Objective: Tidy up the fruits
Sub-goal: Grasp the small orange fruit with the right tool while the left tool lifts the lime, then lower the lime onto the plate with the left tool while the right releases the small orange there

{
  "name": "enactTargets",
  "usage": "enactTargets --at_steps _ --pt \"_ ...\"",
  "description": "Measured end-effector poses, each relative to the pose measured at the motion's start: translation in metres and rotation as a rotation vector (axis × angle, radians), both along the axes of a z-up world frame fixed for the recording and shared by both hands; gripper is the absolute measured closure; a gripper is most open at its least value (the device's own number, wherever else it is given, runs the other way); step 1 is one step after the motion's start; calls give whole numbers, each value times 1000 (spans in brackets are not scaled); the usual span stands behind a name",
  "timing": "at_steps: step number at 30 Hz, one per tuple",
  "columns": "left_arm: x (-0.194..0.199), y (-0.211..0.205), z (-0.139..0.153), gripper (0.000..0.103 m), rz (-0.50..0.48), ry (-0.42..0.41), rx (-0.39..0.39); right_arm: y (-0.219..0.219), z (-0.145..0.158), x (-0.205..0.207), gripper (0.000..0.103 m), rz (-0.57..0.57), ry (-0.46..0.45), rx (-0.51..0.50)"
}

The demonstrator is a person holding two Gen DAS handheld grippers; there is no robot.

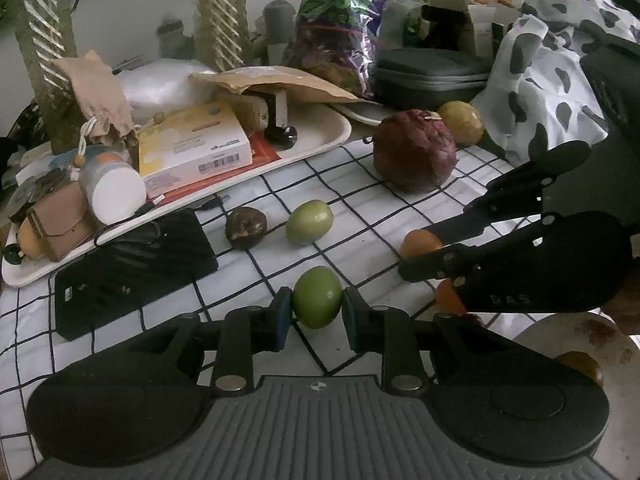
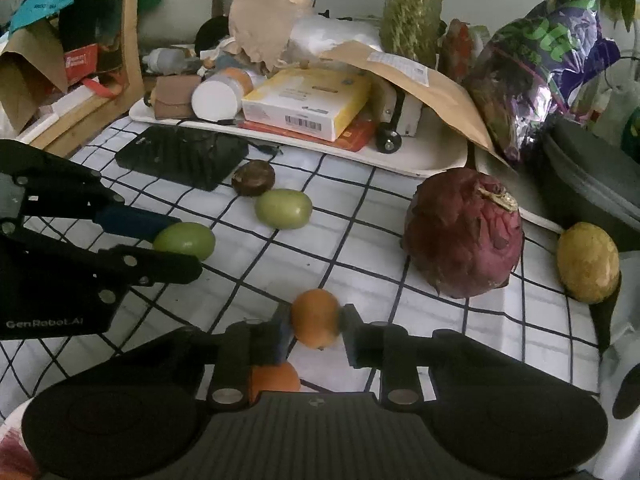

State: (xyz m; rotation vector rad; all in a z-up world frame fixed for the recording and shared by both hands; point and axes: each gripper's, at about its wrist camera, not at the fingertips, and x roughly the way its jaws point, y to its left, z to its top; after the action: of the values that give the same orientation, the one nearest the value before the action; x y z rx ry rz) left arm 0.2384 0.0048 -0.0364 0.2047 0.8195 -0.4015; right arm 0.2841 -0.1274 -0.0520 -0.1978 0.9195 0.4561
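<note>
My left gripper (image 1: 316, 304) is shut on a green round fruit (image 1: 317, 297), just above the checked cloth; it also shows in the right wrist view (image 2: 185, 241). My right gripper (image 2: 316, 326) is shut on a small orange fruit (image 2: 316, 317), seen from the left wrist as well (image 1: 420, 243). A second orange fruit (image 2: 276, 378) lies under the right gripper. On the cloth lie another green fruit (image 1: 309, 222), a dark brown fruit (image 1: 245, 227), a large red-purple fruit (image 1: 415, 150) and a yellow fruit (image 1: 461, 122).
A white tray (image 1: 320, 140) full of boxes and a jar stands at the back left. A black flat device (image 1: 132, 272) lies in front of it. A dark case (image 1: 432, 76) and spotted cloth (image 1: 552, 92) are at the back right. A white plate (image 1: 580, 344) shows at lower right.
</note>
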Motion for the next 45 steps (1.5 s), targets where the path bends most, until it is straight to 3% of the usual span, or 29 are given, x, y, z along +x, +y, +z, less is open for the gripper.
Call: enactTargets --at_steps 11,24,35,45 --pt "-16 0 14 77 -8 -14 -73 -12 28 -20 75 -23 -62 32" --pt "-68 4 31 77 -38 3 -167 -32 58 -74 75 -66 -98 84" --pt "-107 -4 21 77 -69 101 -160 -39 69 -124 75 -79 -94 86" --pt "-112 -7 7 75 -40 174 -125 -46 63 -155 75 -102 -33 59"
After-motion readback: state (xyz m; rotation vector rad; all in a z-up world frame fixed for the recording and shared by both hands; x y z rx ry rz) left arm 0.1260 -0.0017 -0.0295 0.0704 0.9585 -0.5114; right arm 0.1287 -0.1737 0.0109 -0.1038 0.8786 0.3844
